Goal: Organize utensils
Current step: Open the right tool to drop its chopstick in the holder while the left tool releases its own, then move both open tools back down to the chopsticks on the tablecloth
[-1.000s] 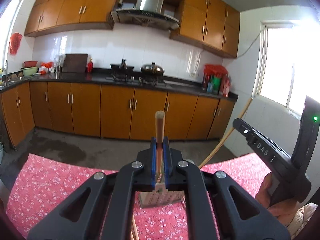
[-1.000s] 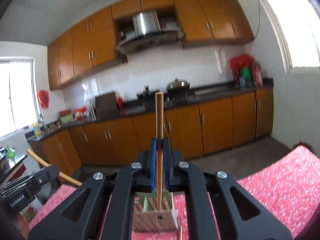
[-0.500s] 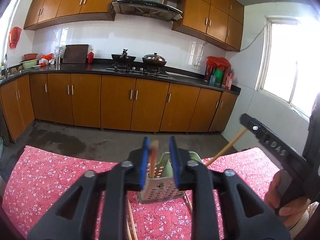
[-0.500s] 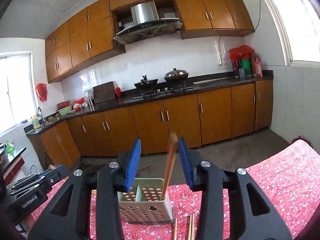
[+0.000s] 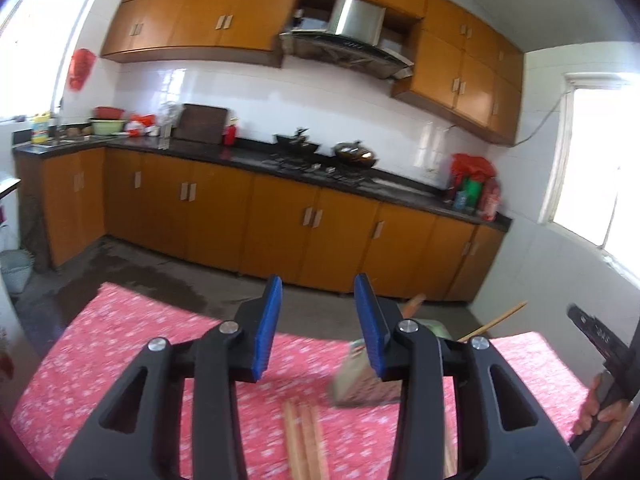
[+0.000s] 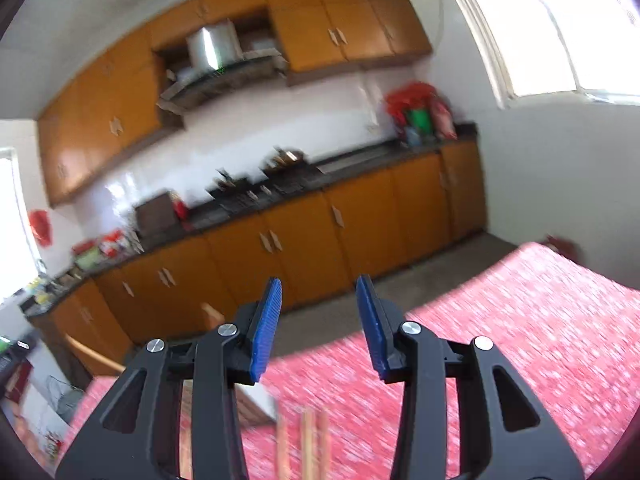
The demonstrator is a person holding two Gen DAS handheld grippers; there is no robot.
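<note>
In the left wrist view my left gripper (image 5: 318, 328) hangs over the red floral tablecloth (image 5: 120, 360). Its jaws are opening and nothing is between them. A pale green perforated utensil holder (image 5: 356, 380) stands just right of it, half hidden by the right finger. Two wooden chopsticks (image 5: 496, 318) lean out of the holder. Loose chopsticks (image 5: 304, 440) lie on the cloth below the jaws. In the right wrist view my right gripper (image 6: 318, 328) is open and empty. The blurred holder (image 6: 256, 404) sits to its lower left, and loose chopsticks (image 6: 304, 444) lie in front.
A hand (image 5: 604, 420) grips the other tool at the right edge of the left wrist view. Beyond the table's far edge are bare floor (image 5: 160, 276) and a row of orange cabinets (image 5: 280, 224) under a dark counter with a stove.
Both grippers held an upright chopstick over the holder, then opened and let it drop in. The left has since swung left of the holder, the right swung to its right.
</note>
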